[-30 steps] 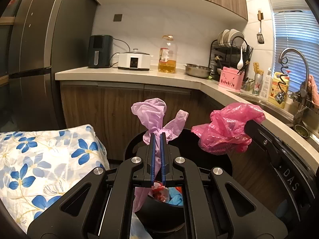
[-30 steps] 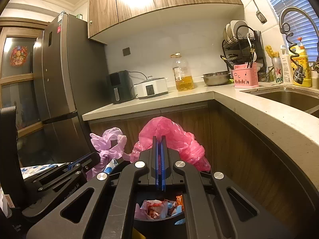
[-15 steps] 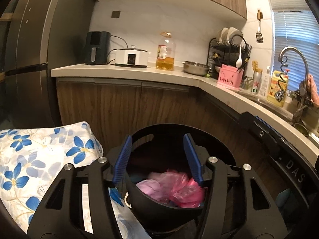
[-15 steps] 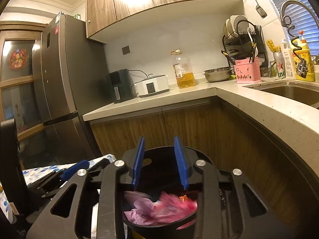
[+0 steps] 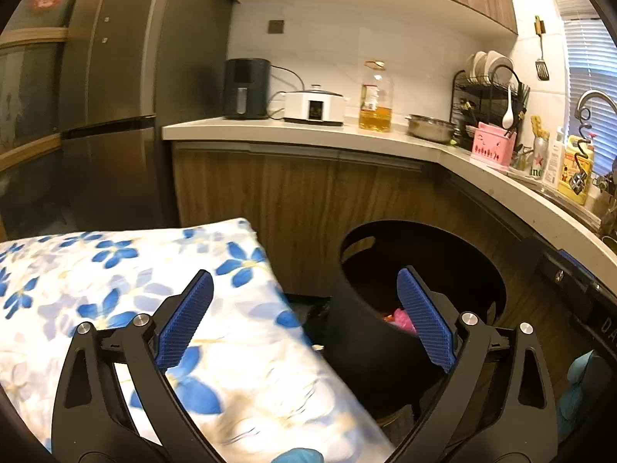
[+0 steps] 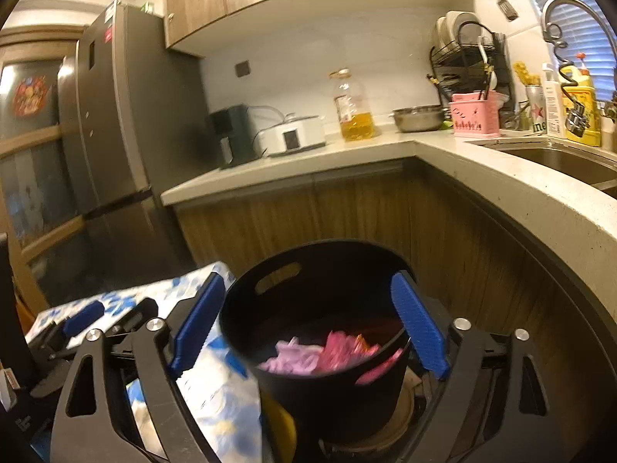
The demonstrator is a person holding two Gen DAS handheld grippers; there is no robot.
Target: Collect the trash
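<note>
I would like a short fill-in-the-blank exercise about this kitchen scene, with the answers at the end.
1. The pink bag and the lilac bag lie inside the black ____.
2. Both the left gripper and the right gripper are ____ and hold nothing.
3. The cloth beside the bin has blue ____ printed on it.

Missing words: bin; open; flowers

Floral blue cloth (image 5: 127, 301), oil bottle (image 5: 376, 98), pink caddy (image 6: 476, 119)
</note>
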